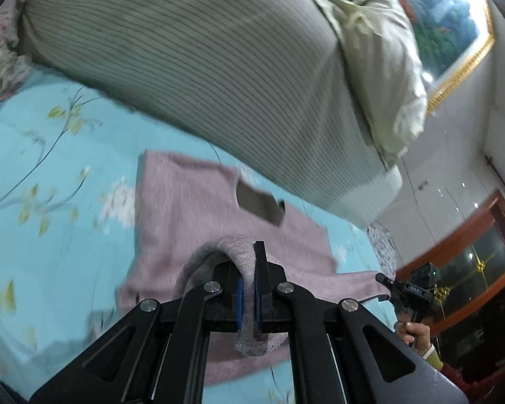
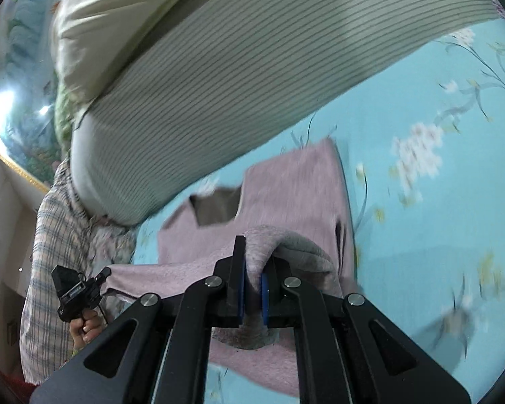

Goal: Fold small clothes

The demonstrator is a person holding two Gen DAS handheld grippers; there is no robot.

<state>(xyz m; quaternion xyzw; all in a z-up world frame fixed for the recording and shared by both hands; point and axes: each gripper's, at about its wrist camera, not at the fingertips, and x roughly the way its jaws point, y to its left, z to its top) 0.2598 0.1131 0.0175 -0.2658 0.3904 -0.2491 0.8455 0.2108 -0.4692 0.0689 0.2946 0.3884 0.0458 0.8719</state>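
A small mauve knit garment [image 1: 192, 202] lies on the light blue floral bedsheet [image 1: 50, 175], its near edge lifted and stretched between both grippers. My left gripper [image 1: 248, 255] is shut on a bunched fold of that edge. In the same view the right gripper [image 1: 383, 277], held by a hand [image 1: 415, 331], pinches the other end. In the right wrist view my right gripper [image 2: 255, 252] is shut on a fold of the garment [image 2: 293, 185], and the left gripper [image 2: 105, 273] holds the far end. A dark neck opening [image 2: 217, 207] shows on the flat part.
A big striped grey-green quilt [image 1: 202, 67] lies behind the garment with a cream pillow [image 1: 380, 67] on it. A plaid cloth [image 2: 54, 252] hangs at the bed's edge. A gilt-framed painting [image 1: 454, 33] and a wood-framed glass door [image 1: 471, 252] stand beyond.
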